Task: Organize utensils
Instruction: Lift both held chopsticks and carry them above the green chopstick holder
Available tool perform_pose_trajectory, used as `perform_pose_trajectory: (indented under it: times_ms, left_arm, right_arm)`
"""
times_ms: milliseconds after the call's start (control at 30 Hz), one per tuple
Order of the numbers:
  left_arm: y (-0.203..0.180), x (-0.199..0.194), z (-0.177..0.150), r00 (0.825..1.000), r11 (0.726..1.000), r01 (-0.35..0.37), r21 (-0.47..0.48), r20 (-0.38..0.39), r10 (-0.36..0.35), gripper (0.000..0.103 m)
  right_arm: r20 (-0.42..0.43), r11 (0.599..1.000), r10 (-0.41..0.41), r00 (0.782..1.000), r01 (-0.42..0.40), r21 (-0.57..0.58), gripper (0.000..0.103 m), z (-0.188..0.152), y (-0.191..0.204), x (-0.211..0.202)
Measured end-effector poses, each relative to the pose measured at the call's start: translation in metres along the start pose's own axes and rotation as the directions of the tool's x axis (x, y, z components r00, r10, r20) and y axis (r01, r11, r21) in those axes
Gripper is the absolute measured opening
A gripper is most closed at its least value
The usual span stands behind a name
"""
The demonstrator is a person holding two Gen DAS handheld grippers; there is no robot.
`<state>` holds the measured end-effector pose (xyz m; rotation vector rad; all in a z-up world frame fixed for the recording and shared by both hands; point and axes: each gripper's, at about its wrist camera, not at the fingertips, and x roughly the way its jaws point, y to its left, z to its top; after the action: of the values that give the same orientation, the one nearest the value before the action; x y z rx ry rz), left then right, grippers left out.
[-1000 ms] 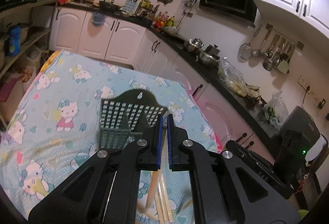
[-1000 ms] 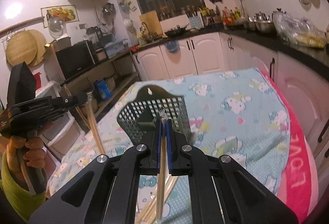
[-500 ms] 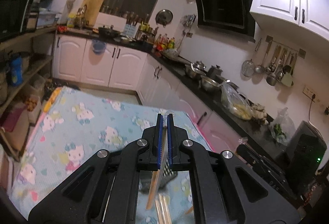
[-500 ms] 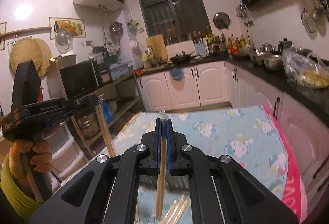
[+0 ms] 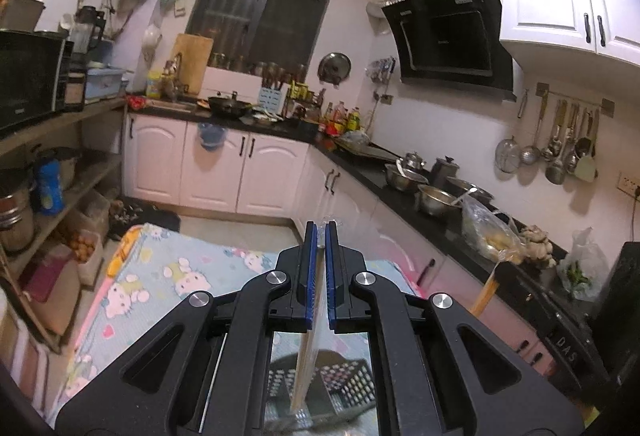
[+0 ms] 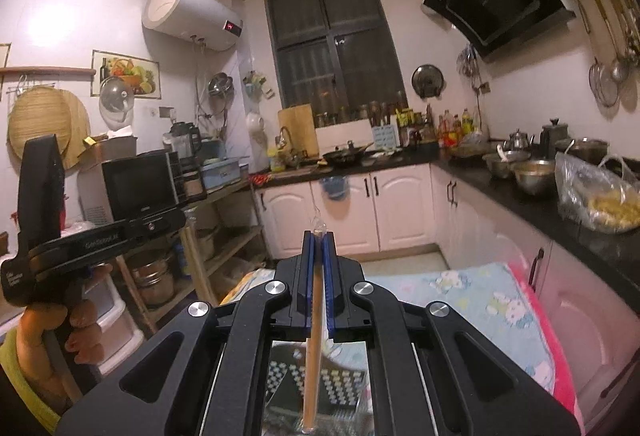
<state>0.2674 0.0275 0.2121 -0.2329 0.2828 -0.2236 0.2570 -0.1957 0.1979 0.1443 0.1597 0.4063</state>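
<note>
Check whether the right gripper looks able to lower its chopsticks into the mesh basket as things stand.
Probably yes. The right gripper is shut on wrapped chopsticks that hang down with their lower end just above the mesh basket, and nothing shows between them. The basket's opening is partly hidden by the gripper body.

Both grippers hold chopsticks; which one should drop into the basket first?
Probably right. Its chopstick hangs over the basket. The left chopstick also hangs over it, so the edge is slight.
</note>
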Motion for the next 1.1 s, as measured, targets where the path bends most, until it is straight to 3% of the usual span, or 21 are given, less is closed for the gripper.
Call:
perform_pose_trajectory:
  times_ms: [467,767,1100]
  left_arm:
    - [0.044,0.033,-0.044,0.998,0.995,-0.038,-0.092,-0.049,0.033,0.000]
    - [0.045,0.034,-0.077,0.998,0.997,-0.056,-0.060,-0.033,0.054,0.000]
    - [0.060,0.038,-0.104,0.996,0.992,-0.046,-0.116,-0.078,0.037,0.000]
  right_arm:
    - [0.001,0.997,-0.061,0.998,0.061,-0.044,0.005,-0.033,-0.004,0.044]
    - [0.001,0.997,-0.077,0.997,0.077,-0.031,0.005,-0.055,-0.007,0.055]
    - [-0.029,0.996,-0.087,0.996,0.087,-0.004,0.005,-0.088,-0.013,0.069]
